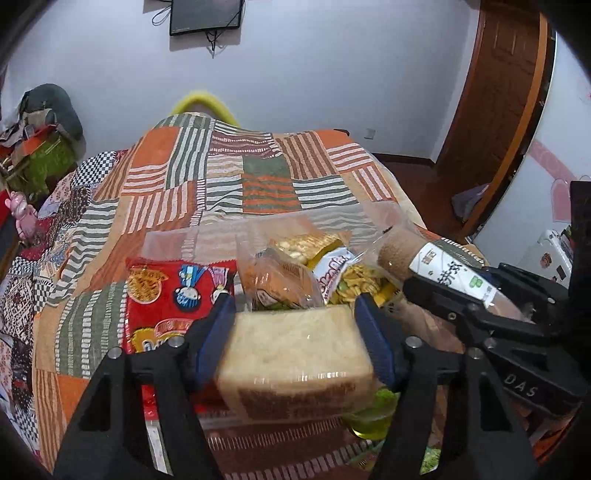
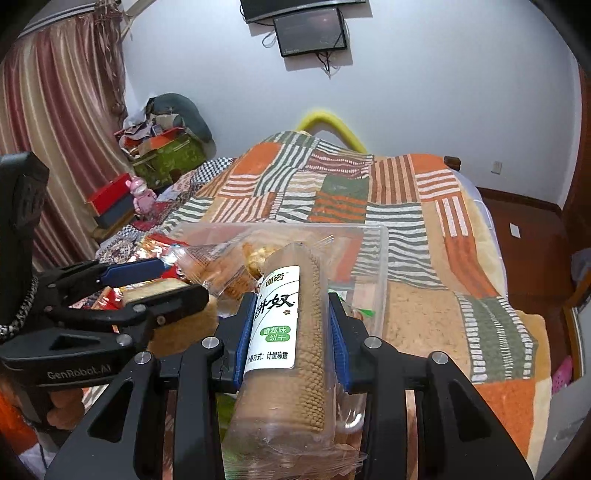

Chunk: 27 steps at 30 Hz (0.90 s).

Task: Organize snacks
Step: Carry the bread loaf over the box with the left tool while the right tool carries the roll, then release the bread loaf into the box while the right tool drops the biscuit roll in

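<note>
My left gripper point(image 1: 295, 306) is shut on a wrapped slice of bread point(image 1: 295, 354), held just above the near end of a clear plastic bin point(image 1: 170, 240) on the bed. The bin holds an orange snack pack point(image 1: 277, 280), a yellow pack of green bits point(image 1: 354, 277) and a red snack bag point(image 1: 173, 295) at its left. My right gripper point(image 2: 293, 306) is shut on a long clear roll of brown crackers with a white label point(image 2: 295, 332), held over the bin's point(image 2: 380, 258) near right side. The right gripper shows in the left wrist view point(image 1: 461, 295), the left gripper in the right wrist view point(image 2: 155, 277).
The bin rests on a patchwork striped bedspread point(image 2: 406, 206). A green box with clutter point(image 2: 166, 155) and a pink toy point(image 2: 142, 195) stand left of the bed. A wooden door point(image 1: 498, 110) is at the right, a wall screen point(image 2: 314, 29) above.
</note>
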Tool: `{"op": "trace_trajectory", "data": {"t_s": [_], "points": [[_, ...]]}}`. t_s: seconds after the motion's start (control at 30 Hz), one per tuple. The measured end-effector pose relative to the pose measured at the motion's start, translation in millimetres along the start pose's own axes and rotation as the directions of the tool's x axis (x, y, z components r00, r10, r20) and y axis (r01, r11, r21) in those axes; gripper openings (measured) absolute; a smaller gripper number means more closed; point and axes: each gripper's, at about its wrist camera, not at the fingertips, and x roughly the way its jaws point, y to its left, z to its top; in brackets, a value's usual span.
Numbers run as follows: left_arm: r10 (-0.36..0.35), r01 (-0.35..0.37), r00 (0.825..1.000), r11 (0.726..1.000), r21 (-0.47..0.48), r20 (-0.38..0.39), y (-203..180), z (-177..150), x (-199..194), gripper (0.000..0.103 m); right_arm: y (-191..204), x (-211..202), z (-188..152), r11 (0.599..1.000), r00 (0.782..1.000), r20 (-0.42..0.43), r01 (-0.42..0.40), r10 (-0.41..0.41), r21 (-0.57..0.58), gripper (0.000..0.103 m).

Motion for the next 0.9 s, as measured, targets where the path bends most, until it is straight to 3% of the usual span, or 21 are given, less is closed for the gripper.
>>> {"op": "trace_trajectory", "data": {"t_s": [0.27, 0.5, 0.9], "points": [[0.024, -0.024, 1.000, 1.000, 0.011, 0.006, -0.5, 1.7, 9.6, 0.066, -1.5, 9.5, -1.6, 1.000, 1.000, -0.029, -0.008, 0.008, 0.015, 0.037], [0.047, -0.047, 0.999, 0.998, 0.038, 0.013, -6.5, 0.8, 2.9, 0.068, 2.7, -4.8, 2.0, 1.000, 1.000, -0.002, 0.004, -0.004, 0.002, 0.041], [0.056, -0.061, 0.995, 0.996, 0.063, 0.088, -12.7, -3.9, -54.8, 0.074, 16.5, -47.3, -1.2, 1.000, 0.999, 0.042, -0.002, 0.003, -0.025, 0.043]]}}
